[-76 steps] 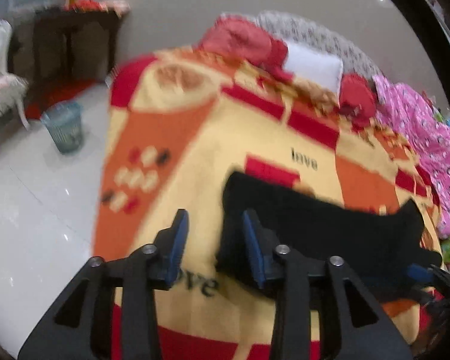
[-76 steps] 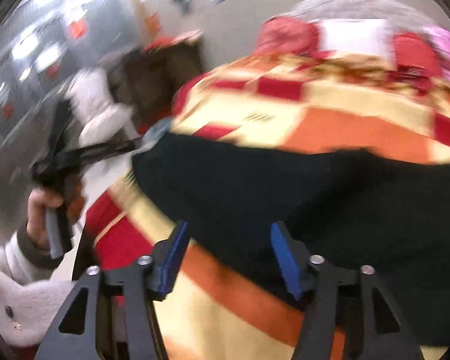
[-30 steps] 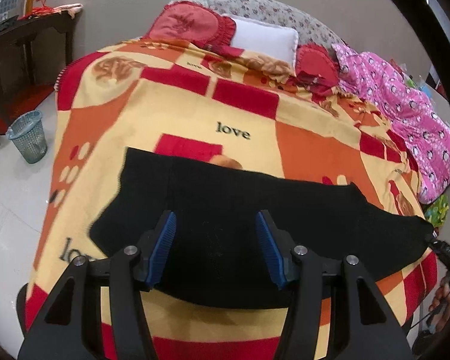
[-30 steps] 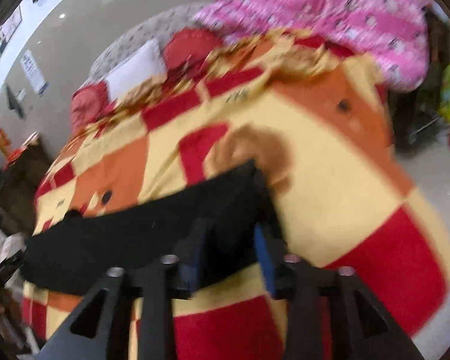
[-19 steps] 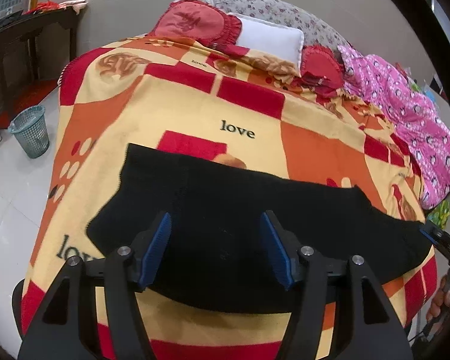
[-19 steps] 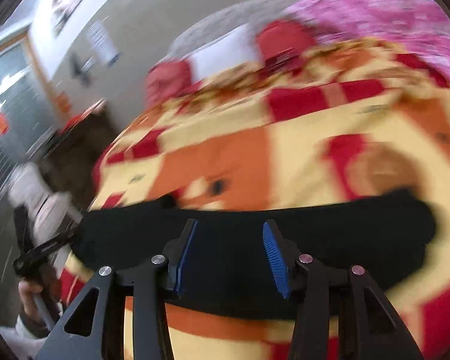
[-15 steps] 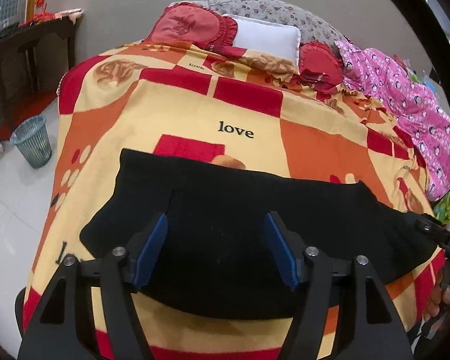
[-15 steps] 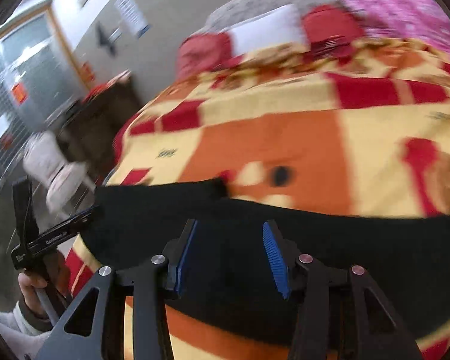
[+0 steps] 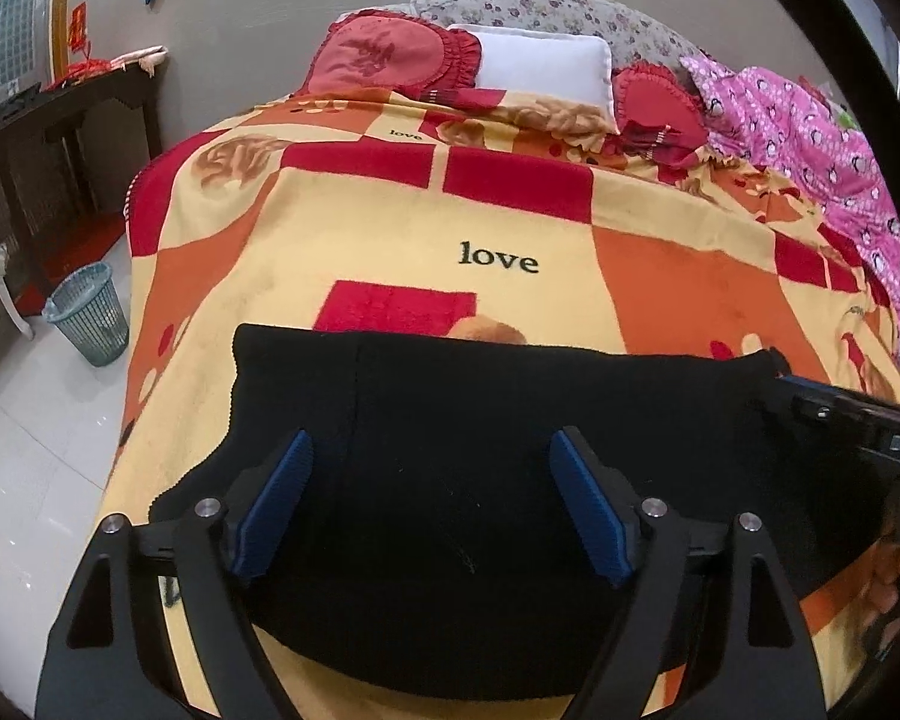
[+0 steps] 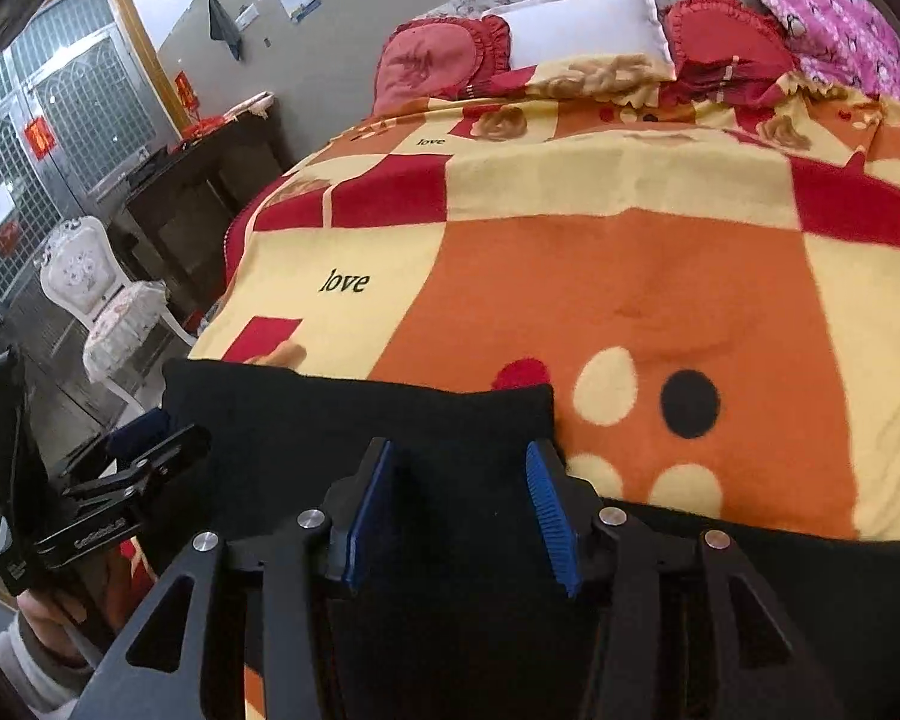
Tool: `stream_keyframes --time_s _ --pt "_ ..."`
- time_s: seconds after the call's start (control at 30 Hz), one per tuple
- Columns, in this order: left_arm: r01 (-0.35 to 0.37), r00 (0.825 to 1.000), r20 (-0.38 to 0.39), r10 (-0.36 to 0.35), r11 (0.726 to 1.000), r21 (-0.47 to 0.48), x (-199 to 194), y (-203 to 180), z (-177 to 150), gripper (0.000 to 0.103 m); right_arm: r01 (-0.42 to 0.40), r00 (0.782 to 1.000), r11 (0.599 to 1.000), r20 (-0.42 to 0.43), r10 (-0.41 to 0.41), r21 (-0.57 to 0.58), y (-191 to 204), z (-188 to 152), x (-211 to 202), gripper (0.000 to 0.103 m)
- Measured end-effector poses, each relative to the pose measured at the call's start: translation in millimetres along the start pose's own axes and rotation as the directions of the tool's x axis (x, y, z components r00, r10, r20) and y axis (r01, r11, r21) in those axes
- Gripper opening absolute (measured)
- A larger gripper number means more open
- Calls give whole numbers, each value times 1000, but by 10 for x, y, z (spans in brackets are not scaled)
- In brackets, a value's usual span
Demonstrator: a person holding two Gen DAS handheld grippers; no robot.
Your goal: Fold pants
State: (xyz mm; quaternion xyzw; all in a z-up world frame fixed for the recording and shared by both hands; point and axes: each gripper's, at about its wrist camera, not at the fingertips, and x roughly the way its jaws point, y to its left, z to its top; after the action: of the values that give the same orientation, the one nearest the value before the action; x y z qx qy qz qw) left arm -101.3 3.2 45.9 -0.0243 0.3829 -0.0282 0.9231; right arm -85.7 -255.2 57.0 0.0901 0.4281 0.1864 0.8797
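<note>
We see the black pants [image 9: 480, 450] spread flat across the near end of the patterned blanket [image 9: 390, 228] (the one printed "love"). Our left gripper [image 9: 432, 504] hovers over their middle, fingers spread wide and holding nothing. Our right gripper [image 10: 459, 510], also spread, sits above the pants' far right corner, gripping nothing.

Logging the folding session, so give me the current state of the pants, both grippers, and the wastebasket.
pants: folded into a long black band, lying flat across the blanket
left gripper: open, above the pants
right gripper: open, above the pants
wastebasket: upright on the floor
</note>
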Motion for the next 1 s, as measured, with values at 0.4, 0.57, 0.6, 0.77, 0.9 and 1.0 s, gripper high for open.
stream_keyframes --time_s 0.4,0.57,0.6,0.77,0.9,1.0 --pt "42 999 19 -42 999 -23 -256 -46 -40 82 16 1000 995 3 -16 -103 251 -381 -505 59" --pt "54 998 13 -54 998 -17 -269 -114 -120 82 67 997 994 -26 -70 -90 197 -534 -465 59" --pt "52 999 6 -52 999 -10 -250 -130 -140 82 82 996 993 -31 -85 -82 168 -570 -455 59" --pt "11 1000 6 -11 1000 27 -185 -207 -224 82 103 994 989 -20 -106 -109 156 -740 -489 60" --pt "26 1000 9 -27 999 38 -229 -257 -213 82 79 997 994 -21 -80 -80 79 -746 -601 60" --pt "41 999 10 -42 998 50 -268 -315 -204 82 87 996 996 3 -87 -35 -59 -743 -747 66"
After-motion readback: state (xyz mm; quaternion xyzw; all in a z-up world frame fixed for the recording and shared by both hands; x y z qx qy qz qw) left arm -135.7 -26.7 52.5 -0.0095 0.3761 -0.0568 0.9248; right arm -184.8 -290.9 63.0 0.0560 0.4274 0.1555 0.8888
